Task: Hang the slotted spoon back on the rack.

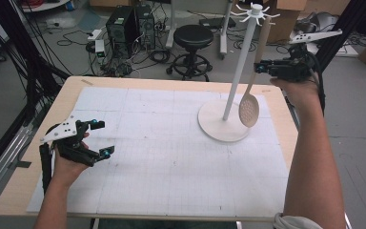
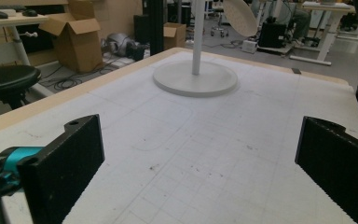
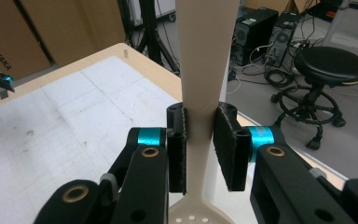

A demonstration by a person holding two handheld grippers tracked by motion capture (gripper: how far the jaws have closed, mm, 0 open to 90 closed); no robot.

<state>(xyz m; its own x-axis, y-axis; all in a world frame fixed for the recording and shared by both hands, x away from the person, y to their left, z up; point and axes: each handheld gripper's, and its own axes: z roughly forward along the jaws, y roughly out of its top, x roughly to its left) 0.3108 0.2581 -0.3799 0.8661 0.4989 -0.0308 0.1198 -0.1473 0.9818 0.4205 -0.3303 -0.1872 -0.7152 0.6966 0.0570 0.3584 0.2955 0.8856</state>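
The slotted spoon (image 1: 250,98) hangs upright in the air over the far right part of the tabletop (image 1: 171,157), bowl down just above the rim of the white rack base (image 1: 214,124), handle rising beside the rack pole (image 1: 240,62) toward its hooks. The right gripper (image 3: 199,144) pinches the handle flat between both pads, jaws pressed onto it. The left gripper (image 1: 100,138), held low near the left edge, has its jaws spread wide with nothing between them.
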